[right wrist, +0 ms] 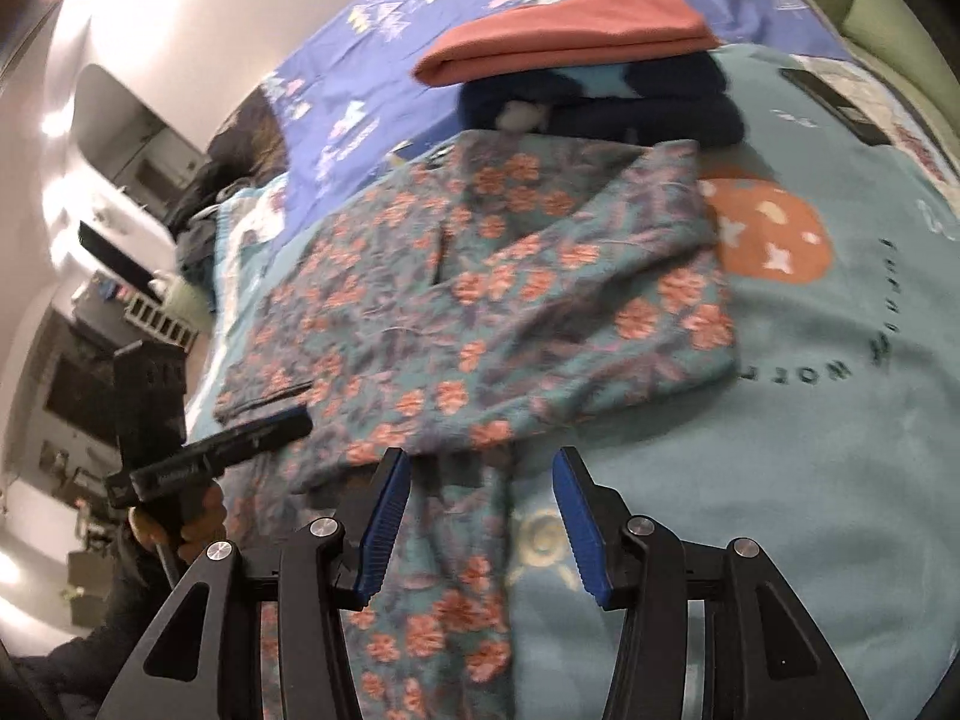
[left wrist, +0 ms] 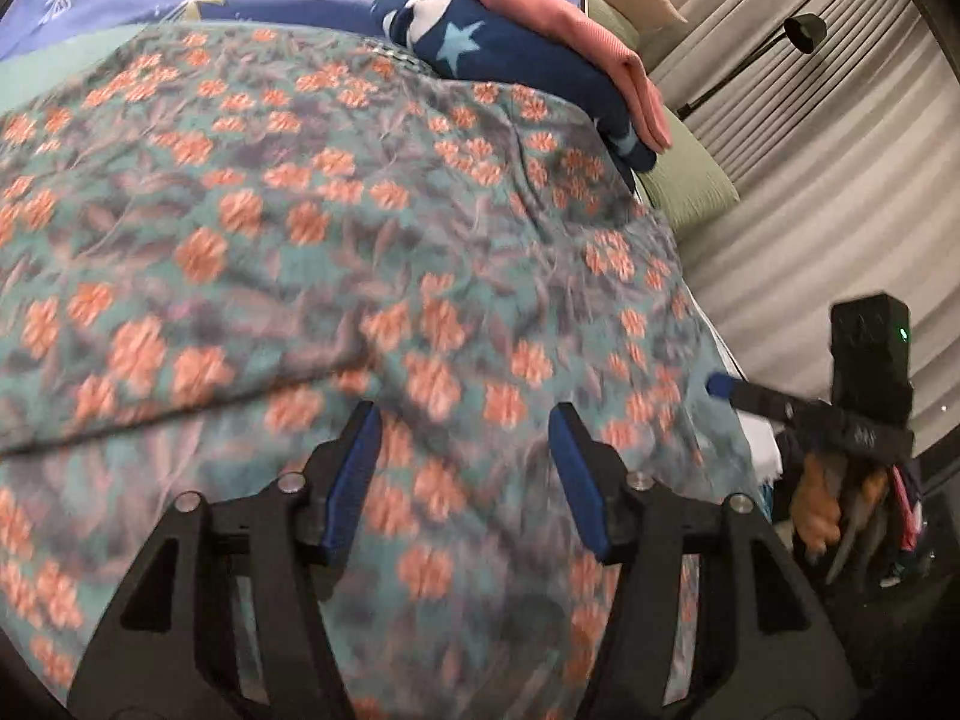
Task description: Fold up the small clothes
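A teal garment with orange flowers lies spread on the bed; in the right wrist view it is partly folded, with a sleeve or strip trailing toward me. My left gripper hovers open just above the cloth and holds nothing. My right gripper is open over the garment's near edge, empty. The right gripper also shows at the bed's right edge in the left wrist view. The left gripper shows at the garment's left edge in the right wrist view, its jaws hidden side-on.
A folded pink garment lies on a folded navy star-print one behind the floral piece. The bed has a light-blue blanket and a purple sheet. A dark phone lies far right. Curtains and a lamp stand beside the bed.
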